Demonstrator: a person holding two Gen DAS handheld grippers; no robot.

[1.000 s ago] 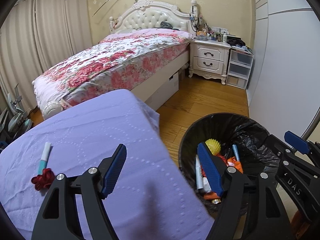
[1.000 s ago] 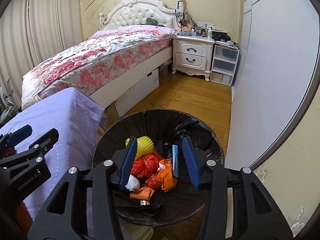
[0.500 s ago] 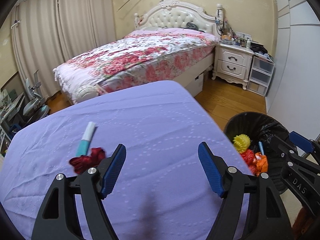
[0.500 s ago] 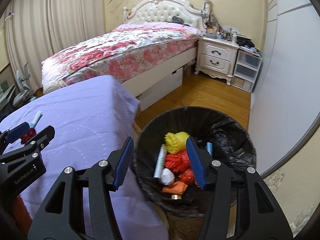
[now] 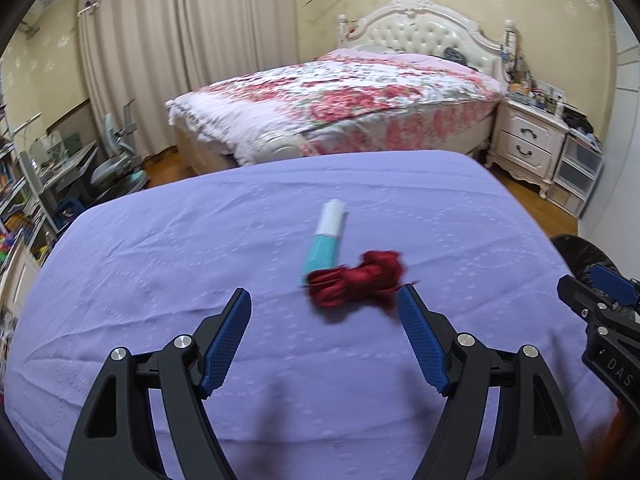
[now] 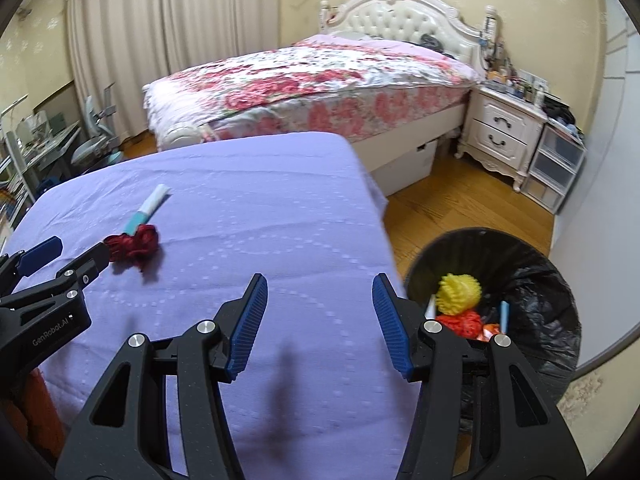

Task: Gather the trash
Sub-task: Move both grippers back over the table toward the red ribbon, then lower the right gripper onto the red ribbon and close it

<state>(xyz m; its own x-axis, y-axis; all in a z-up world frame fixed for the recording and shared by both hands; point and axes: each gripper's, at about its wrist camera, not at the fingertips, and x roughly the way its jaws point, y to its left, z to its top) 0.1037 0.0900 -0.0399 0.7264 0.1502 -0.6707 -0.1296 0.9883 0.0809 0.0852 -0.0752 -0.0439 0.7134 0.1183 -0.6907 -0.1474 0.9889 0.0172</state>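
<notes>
A crumpled red wrapper lies on the purple-covered table, touching the end of a teal and white tube. My left gripper is open and empty, just short of the red wrapper, whose right end is near the right fingertip. Both items also show in the right wrist view: the wrapper and the tube. My right gripper is open and empty over the table's right edge. A black-lined trash bin stands on the floor to the right, holding yellow, red and orange trash.
A bed with a floral cover stands beyond the table. A white nightstand and plastic drawers are at the back right. Desk chair and clutter are at the left. A white wall panel flanks the bin.
Both grippers have swung left from over the bin to over the table. The left gripper now faces the red wrapper and tube up close. Both stayed open.
</notes>
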